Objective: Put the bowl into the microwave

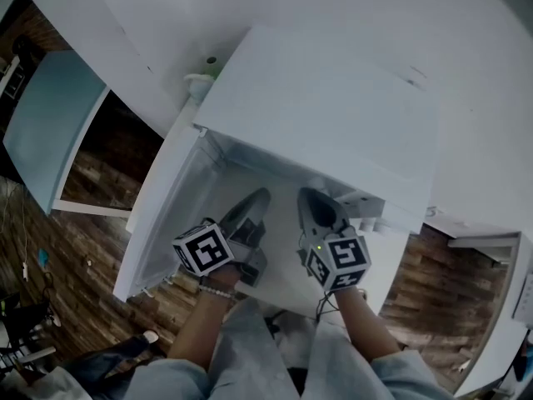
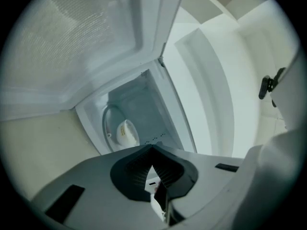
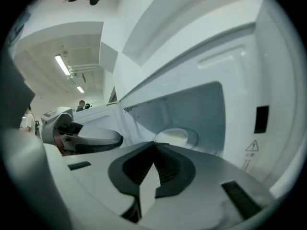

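Holding one bowl [image 2: 127, 132]: one microwave [image 1: 316, 107].

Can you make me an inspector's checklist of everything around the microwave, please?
surface: a round turntable inside the microwave.
job's things: the bowl sits on the turntable; the microwave's door stands open.
clutter: one small white-and-green thing behind the microwave's top; can't tell what it is.
grippers: left claw shut, nothing in it; right claw shut, nothing in it; both are in front of the opening.
cables: what looks like a thin dark cable below the right claw.
surroundings: wood-look floor, ceiling lights, people far off.
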`<state>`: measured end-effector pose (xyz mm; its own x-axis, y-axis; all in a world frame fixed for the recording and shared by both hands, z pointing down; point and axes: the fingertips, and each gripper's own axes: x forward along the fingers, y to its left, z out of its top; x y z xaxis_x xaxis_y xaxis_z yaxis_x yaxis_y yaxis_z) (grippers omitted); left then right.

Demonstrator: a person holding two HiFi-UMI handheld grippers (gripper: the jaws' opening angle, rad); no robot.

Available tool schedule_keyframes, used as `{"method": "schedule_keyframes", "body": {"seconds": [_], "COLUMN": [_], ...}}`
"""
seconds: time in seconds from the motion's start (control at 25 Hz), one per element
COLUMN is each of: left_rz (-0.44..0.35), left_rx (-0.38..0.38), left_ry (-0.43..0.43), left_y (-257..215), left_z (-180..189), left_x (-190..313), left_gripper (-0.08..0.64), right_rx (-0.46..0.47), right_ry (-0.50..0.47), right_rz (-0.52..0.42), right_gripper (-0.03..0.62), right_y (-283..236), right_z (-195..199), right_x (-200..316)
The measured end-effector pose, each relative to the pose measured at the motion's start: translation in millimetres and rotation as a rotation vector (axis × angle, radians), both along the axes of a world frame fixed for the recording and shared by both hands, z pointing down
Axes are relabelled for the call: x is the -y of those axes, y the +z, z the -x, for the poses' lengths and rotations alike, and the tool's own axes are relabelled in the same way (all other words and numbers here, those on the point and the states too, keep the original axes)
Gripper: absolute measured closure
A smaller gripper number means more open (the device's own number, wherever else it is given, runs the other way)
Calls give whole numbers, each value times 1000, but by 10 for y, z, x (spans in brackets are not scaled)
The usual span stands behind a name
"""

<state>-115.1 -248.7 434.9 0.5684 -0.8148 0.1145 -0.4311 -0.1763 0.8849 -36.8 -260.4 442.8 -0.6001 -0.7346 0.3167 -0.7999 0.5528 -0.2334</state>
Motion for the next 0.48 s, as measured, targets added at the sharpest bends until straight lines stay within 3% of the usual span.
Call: {"method": "schedule_keyframes", "body": {"seconds": [0.48], "left_rz": [-216], "left_rx": [245], "left_ry": [76], "left_y": [-716], "left_z": [-120], "left_x": [-365], "left_gripper": [561], "right_rx": [72], "right_ry": [-20], "right_rz": [-95], "right_gripper": [591], "right_y": [-671], "right_z": [-200], "right_x": [-411]}}
